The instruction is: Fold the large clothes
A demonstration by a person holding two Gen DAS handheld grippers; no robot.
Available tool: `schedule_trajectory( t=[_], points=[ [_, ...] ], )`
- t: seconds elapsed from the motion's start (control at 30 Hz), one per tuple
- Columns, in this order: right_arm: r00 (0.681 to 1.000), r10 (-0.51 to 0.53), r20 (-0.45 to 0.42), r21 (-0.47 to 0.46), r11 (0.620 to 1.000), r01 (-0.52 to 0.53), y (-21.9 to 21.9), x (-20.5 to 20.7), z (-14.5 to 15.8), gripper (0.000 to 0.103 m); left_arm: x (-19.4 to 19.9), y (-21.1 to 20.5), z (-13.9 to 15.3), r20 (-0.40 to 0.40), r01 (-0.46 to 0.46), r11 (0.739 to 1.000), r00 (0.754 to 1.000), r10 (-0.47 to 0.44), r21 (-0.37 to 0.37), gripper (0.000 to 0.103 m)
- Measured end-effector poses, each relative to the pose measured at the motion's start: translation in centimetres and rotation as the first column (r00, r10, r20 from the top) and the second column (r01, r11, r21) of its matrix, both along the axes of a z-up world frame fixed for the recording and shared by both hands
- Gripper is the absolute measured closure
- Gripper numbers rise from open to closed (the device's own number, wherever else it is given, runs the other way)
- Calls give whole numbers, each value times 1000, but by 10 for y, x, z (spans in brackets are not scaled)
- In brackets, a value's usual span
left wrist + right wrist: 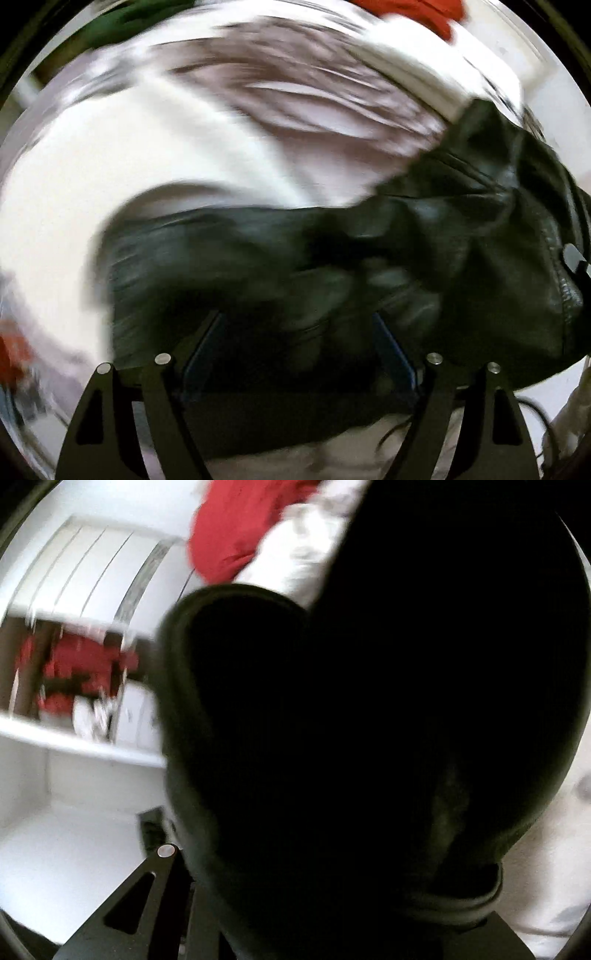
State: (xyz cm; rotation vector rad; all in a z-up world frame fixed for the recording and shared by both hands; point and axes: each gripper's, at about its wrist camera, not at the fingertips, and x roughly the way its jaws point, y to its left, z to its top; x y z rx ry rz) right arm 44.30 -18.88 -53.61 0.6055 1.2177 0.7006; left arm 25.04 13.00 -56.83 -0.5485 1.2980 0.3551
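A: Where is the black leather jacket [424,236]?
B: Crumpled on the white sheet [74,184], from the centre to the right edge of the left view, blurred. The left tongs [297,332] stand spread wide above it, gripping nothing.
A: And the right tongs [295,904]?
B: Their tips are buried in the dark garment, which fills that view; clenched on it, apparently. Red cloth [236,528] lies upper centre.

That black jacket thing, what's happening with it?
A person with a gripping tool in each hand is folding clothes on a white bed. The black leather jacket lies crumpled over the left tool, whose jaws stand wide; whether they press on it is unclear. In the right view the jacket hangs close and blocks most of the picture; the right tool looks clamped on it. Red clothes wait beyond.
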Motion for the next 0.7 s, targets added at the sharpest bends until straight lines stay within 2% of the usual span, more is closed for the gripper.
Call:
schedule_trajectory(
  t=[0.07,0.17,0.3,0.4,0.47,0.53,0.57,0.63,0.67,0.7],
  points=[
    [996,61,64,-47,997,-58,26,-11,21,81,-32,29,5,-23,-95,995,995,95,16,23],
    [970,181,162,-148,976,-158,76,-30,49,81,-101,75,10,-57,-260,965,963,262,39,23],
    [896,377,233,-261,912,-316,161,-68,67,81,-169,113,12,-109,-389,912,909,403,127,16],
    [818,524,236,-343,833,-435,229,-108,64,81,-196,121,22,-95,-444,883,883,460,150,16],
    [731,644,226,-419,742,-524,287,-150,46,81,-217,127,27,-76,-478,863,866,494,161,15],
    [681,708,188,-468,674,-571,326,-179,24,81,-229,133,30,-72,-505,849,851,519,153,15],
    [640,754,145,-516,610,-601,352,-200,1,81,-234,137,32,-68,-520,842,844,532,141,15],
    [616,784,78,-571,542,-617,377,-219,-28,78,-241,145,36,-55,-534,836,838,543,126,15],
    [593,804,45,-601,496,-627,388,-229,-43,72,-244,146,39,-51,-535,835,838,544,127,15],
    [579,815,24,-620,467,-630,396,-235,-51,65,-244,148,42,-43,-533,837,840,541,125,15]
  ],
)
